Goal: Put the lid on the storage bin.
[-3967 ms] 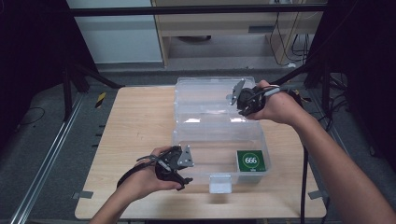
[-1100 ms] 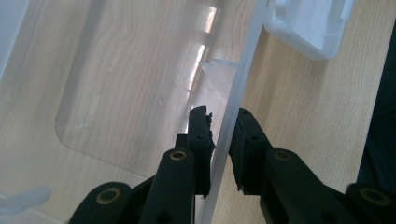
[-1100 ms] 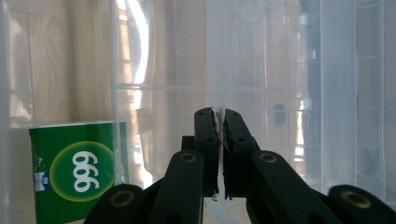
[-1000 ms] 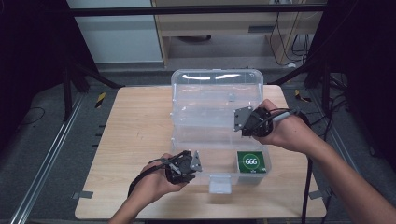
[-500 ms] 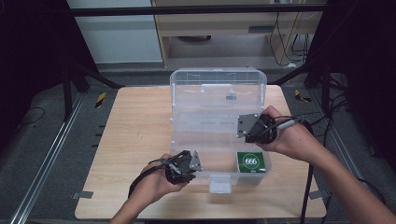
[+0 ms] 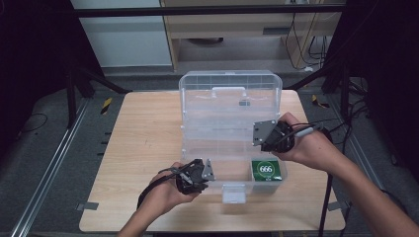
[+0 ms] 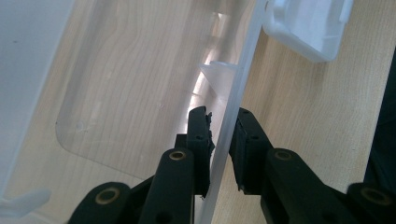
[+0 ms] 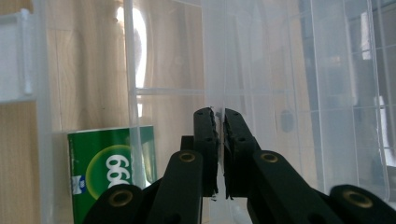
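Here, a clear plastic storage box [image 6: 217,143] sits in the middle of the high view on a light wooden table [image 6: 143,148], its lid [image 6: 230,91] standing upright at the far side, a white handle showing on it. A white latch [image 6: 233,193] hangs at the near edge of the box, towards the bottom centre of the frame. In the lower right compartment lies a green packet [image 6: 266,170] with white digits on it.

The left gripper [image 6: 200,173], at the lower centre of the high view, is at the box's near wall just left of the latch. In the left gripper view its jaws straddle that thin clear wall [image 7: 233,116], one jaw inside the box and one outside, narrowly parted with the pads close against the plastic (gripping it, as far as one can tell).

The right gripper [image 6: 257,136] is right of centre in the high view, above the green packet, inside the box. In the right gripper view its jaws are nearly together, pinched on a thin clear plastic edge [image 8: 219,100] that runs up the middle of the frame; the green packet [image 8: 112,168] shows at the lower left behind a divider.
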`<state>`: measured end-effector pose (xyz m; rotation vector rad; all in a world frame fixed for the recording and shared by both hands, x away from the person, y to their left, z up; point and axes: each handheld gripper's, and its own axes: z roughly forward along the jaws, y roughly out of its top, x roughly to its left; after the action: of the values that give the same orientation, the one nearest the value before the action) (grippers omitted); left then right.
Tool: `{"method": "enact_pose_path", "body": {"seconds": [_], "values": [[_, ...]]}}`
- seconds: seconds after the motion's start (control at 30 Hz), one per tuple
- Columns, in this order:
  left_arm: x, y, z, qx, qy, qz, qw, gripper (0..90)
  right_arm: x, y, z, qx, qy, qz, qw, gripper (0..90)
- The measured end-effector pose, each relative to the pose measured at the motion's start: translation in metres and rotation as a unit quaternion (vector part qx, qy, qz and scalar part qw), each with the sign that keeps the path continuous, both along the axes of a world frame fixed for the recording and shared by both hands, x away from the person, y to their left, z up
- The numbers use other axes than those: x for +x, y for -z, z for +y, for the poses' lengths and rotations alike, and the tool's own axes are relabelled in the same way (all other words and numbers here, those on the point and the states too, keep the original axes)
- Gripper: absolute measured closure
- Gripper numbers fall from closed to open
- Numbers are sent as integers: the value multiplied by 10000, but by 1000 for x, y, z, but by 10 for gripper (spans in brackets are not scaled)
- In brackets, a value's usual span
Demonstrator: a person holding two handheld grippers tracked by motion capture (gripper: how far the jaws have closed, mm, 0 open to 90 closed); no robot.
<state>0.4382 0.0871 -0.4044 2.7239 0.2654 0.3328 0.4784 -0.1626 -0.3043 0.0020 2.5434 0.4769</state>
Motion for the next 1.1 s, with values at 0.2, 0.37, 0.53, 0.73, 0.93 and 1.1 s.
{"method": "enact_pose_path", "body": {"seconds": [0.2,0.37,0.53,0.73,0.93,1.1], "values": [[0,0,0,17,21,-18,10000,778,-11,5,-2,13,-74,72,9999,852],[0,0,0,29,51,-13,10000,778,-17,9,-3,33,-99,94,9999,850],[-1,0,0,34,88,-47,9999,776,-19,11,-5,80,-109,138,9998,850],[-1,1,0,22,141,-65,9999,776,-22,12,-5,69,-113,181,9997,850],[-2,1,1,32,189,-122,9997,773,-24,13,-5,33,-126,190,9997,842],[-3,-2,5,-161,141,-128,9997,643,-24,13,-6,73,-126,201,9997,841]]}}
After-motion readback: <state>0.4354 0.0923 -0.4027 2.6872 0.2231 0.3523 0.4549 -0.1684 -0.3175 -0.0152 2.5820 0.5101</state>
